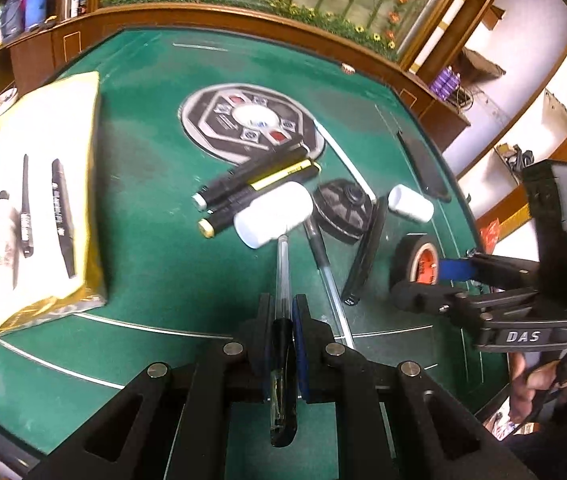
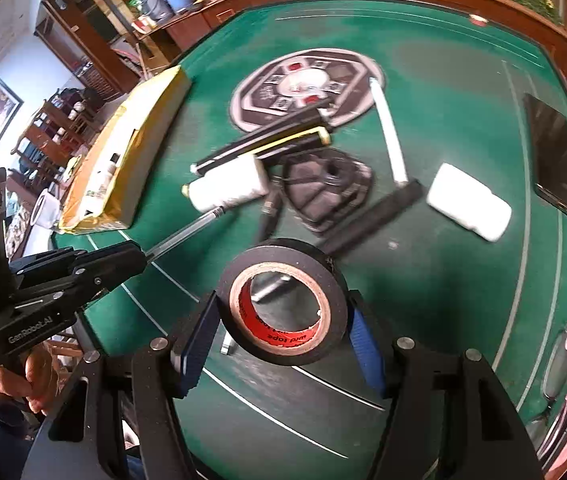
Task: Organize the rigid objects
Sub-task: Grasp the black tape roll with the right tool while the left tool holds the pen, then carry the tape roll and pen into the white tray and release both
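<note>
Clear pen [image 1: 283,280] clamped in left jaws, black tape roll [image 2: 283,300] between spread right jaws

My left gripper [image 1: 283,320] is clamped on a clear pen [image 1: 283,276] over the green table [image 1: 163,272]. My right gripper [image 1: 435,284] straddles the tape roll [image 1: 415,260].

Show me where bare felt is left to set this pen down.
Bare felt lies between the yellow box and the marker pile; more beyond the round centre panel. It is crowded around the white bottle, black cap and tape roll.
</note>
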